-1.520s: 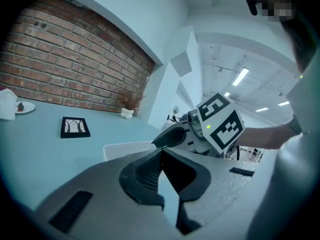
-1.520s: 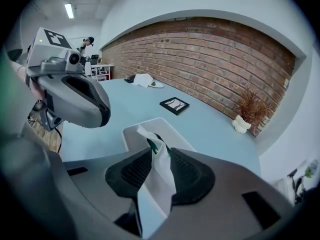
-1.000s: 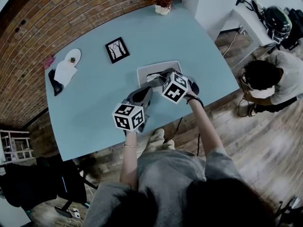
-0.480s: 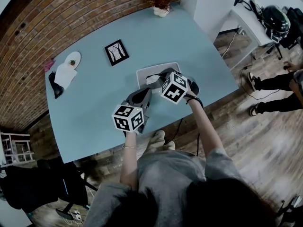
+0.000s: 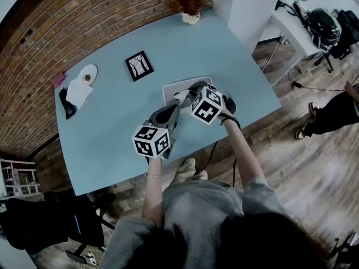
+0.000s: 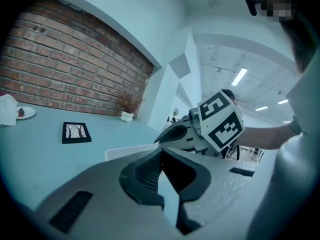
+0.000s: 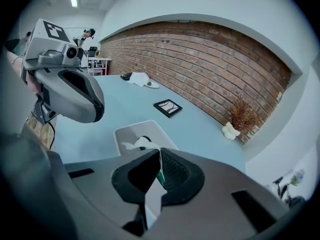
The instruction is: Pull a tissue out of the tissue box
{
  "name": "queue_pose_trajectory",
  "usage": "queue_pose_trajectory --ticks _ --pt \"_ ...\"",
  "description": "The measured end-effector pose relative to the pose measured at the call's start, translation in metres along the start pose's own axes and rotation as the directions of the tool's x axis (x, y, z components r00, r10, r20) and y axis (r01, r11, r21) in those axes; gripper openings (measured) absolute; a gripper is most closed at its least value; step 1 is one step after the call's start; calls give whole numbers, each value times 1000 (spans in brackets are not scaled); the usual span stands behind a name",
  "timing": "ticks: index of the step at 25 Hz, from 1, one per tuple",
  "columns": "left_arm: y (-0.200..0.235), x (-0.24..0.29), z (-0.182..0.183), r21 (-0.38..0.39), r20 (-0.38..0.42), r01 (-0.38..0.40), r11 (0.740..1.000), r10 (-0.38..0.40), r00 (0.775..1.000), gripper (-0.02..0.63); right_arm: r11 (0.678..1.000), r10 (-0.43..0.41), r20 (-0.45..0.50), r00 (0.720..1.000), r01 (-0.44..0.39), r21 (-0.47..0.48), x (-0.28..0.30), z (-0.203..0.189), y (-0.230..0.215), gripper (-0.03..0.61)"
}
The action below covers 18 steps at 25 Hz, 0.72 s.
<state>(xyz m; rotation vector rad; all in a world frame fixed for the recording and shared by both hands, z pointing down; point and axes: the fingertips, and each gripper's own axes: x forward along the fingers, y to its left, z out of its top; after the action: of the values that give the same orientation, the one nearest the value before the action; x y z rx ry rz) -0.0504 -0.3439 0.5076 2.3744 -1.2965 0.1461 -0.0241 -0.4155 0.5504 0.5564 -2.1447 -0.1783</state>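
Only the bystander on the wooden floor has been shifting, now showing as legs at the right edge of the head view, while both tongs are staying almost where they were over the near part of the table. The right tongs are hanging low over the tissue box, which is sitting flat near the table's front edge with its slot facing up. Its jaws are lying closed together, with a thin white sliver showing between the tips; that appears to be the edge of the tissue, whose crumpled tuft is standing up out of the slot and reaching right to the tips. This grip looks suited to drawing the sheet upward, though the tissue is not yet coming free of the box. The left tongs are hovering just beside the box on the near side, jaws pressed together and holding nothing, probably waiting to steady the light box if it starts lifting with the sheet. A picture frame and a potted plant are standing well apart from the work.
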Motion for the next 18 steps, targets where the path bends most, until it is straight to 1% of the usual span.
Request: queue_pose_trajectory --ticks 6,18 --pt "-3 -5 8 17 21 4 1000 -4 1000 3 1000 -24 18 1000 24 5 -10 5 -2 2" --pt "-21 -12 22 59 48 37 998 -39 998 3 996 -82 58 995 80 31 -39 13 -7 2"
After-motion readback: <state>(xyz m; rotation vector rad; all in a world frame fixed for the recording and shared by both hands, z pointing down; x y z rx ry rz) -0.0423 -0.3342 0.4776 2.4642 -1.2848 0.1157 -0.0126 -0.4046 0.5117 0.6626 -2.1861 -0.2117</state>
